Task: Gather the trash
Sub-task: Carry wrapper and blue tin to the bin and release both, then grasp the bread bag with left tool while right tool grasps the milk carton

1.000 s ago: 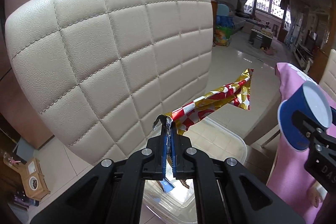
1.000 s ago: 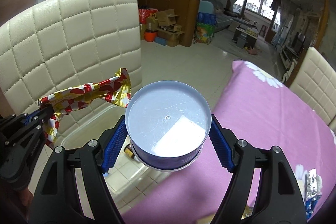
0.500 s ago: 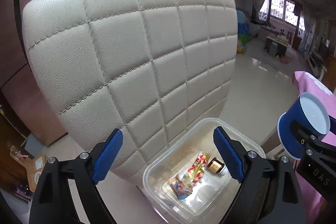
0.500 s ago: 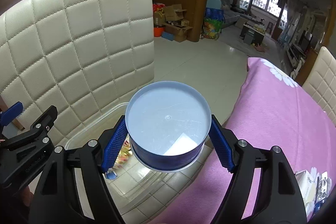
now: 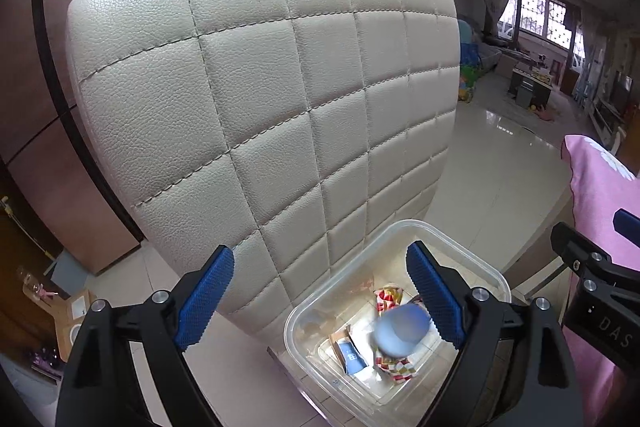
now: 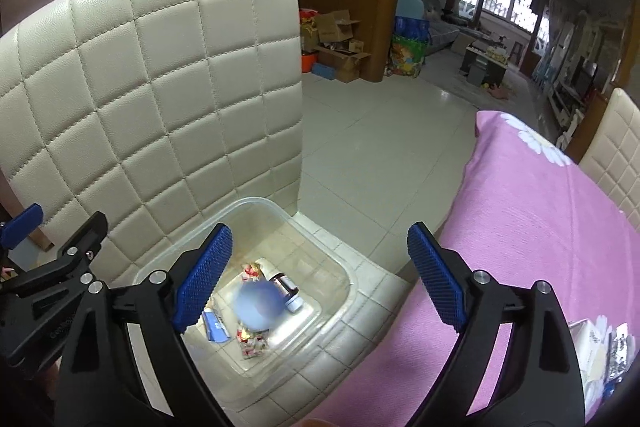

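1. Right wrist view: the right gripper point(image 6: 320, 271) hangs over the clear plastic bin point(image 6: 320, 227) on the quilted chair point(image 6: 160, 87). Its jaws have just been opening and stand wide with nothing between them.
2. The blue cup point(image 6: 260, 305) shows as a blur inside the bin, apparently mid-drop.
3. Under the cup lie a red-and-gold foil wrapper point(image 6: 252, 343), a small dark bottle point(image 6: 288, 291) and a blue packet point(image 6: 216, 327).
4. The left gripper point(image 5: 320, 291) also hovers over the bin, fingers spread wide and empty.
5. To do this well, both grippers should probably stay above the rim until the cup settles, since a light round cup may bounce or roll.
6. The bin is thin, glossy, rounded at the corners; the chair is padded cream leather; beside it a pink cloth point(image 6: 540, 227) looks soft and woven.
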Demonstrator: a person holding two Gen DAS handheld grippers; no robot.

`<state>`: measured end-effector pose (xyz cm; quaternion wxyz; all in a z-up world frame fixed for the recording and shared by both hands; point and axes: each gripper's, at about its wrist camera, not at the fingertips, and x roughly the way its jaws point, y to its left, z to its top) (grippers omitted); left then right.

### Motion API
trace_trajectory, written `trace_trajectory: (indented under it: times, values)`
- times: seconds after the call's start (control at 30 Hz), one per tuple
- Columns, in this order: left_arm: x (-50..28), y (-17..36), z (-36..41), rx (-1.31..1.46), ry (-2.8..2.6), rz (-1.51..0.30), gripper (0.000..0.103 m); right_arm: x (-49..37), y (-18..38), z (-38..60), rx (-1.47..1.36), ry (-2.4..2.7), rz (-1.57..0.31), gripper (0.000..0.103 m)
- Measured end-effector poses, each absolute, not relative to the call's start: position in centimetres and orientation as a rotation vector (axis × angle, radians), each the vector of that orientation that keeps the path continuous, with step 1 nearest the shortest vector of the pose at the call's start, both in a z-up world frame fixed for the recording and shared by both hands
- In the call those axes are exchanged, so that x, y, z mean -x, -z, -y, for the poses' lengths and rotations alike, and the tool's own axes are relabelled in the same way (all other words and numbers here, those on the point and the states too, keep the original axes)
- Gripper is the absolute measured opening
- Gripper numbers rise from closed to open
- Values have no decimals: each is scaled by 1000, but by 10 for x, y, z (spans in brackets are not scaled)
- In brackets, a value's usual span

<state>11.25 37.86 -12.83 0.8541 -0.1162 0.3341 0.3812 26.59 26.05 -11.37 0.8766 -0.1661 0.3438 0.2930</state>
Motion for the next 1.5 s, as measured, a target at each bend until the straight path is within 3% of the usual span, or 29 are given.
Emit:
trace_trajectory:
  times: [1.03, 1.5]
  values:
    - [-110, 107, -331, 202, -719, -673, 86, -254, 92, -209, 341, -539, -667, 88]
    - [-133, 105, -242, 109, -513, -700, 86, -247, 82, -94, 315, -370, -642, 88]
